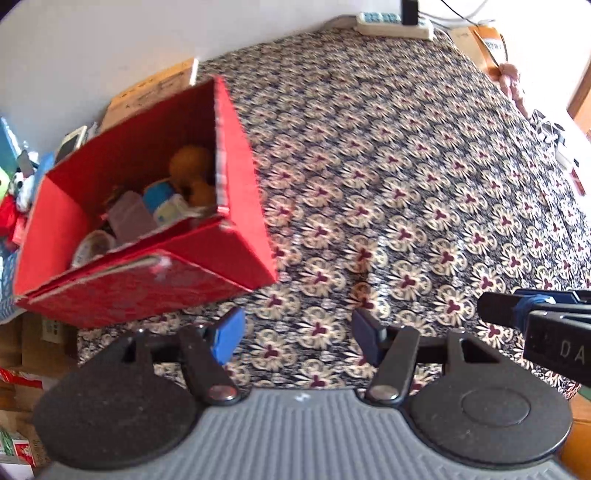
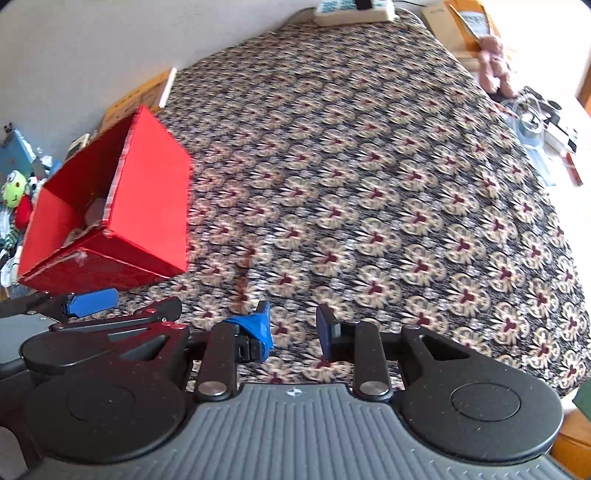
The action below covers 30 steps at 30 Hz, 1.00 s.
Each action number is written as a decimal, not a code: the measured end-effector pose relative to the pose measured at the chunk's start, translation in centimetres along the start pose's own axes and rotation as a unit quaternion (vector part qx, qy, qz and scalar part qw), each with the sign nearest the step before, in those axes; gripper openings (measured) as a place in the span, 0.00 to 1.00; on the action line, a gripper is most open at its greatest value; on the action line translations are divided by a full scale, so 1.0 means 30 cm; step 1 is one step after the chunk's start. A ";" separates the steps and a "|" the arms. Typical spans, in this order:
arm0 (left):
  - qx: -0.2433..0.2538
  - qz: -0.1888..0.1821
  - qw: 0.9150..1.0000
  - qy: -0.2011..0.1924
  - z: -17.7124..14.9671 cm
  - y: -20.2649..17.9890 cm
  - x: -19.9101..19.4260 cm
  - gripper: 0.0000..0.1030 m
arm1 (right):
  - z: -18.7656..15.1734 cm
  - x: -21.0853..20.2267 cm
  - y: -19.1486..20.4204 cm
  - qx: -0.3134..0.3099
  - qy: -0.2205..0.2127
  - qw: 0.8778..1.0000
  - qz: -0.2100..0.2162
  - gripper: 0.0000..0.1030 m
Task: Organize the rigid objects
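Note:
A red cardboard box [image 1: 240, 206] stands open at the left of the patterned tablecloth [image 1: 406, 184]. Inside it lie several items: a brown round toy [image 1: 190, 162], a blue and white container [image 1: 166, 201] and a grey card [image 1: 131, 218]. My left gripper [image 1: 299, 336] hovers open over the cloth just right of the box, nothing between its blue pads. In the right wrist view the same box [image 2: 147, 206] sits to the left. My right gripper [image 2: 291, 328] is open and empty above the cloth, beside the left gripper's finger [image 2: 92, 301].
A white power strip [image 1: 395, 24] lies at the table's far edge. Orange packets [image 2: 469, 22] and a pink plush [image 2: 493, 62] sit at the far right, with clear plastic items [image 2: 532, 122] beyond. A flat cardboard box [image 1: 155, 88] and toys [image 2: 16, 192] crowd the left.

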State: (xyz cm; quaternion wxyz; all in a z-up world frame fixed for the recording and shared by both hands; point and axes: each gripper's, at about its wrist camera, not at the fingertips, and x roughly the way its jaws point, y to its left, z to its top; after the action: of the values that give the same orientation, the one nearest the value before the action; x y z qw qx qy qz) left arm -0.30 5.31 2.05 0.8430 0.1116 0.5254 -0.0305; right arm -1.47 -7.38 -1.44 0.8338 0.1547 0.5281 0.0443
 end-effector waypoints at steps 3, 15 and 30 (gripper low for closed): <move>-0.012 0.005 1.000 -0.013 0.003 0.071 -0.027 0.61 | 0.005 -0.008 0.070 -0.013 -0.011 1.000 0.009 0.09; -0.069 0.045 0.995 -0.055 0.033 0.406 -0.082 0.61 | 0.035 0.001 0.374 -0.063 -0.046 0.996 0.049 0.09; -0.101 0.067 0.989 -0.085 0.073 0.671 -0.034 0.61 | 0.096 0.075 0.662 -0.132 -0.158 0.978 0.027 0.10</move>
State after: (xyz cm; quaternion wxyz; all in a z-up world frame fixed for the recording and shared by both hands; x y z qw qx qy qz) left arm 4.57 24.36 7.05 0.8917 0.0585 0.4433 0.0700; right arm 3.87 11.39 3.82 0.9182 0.0627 0.3751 0.1108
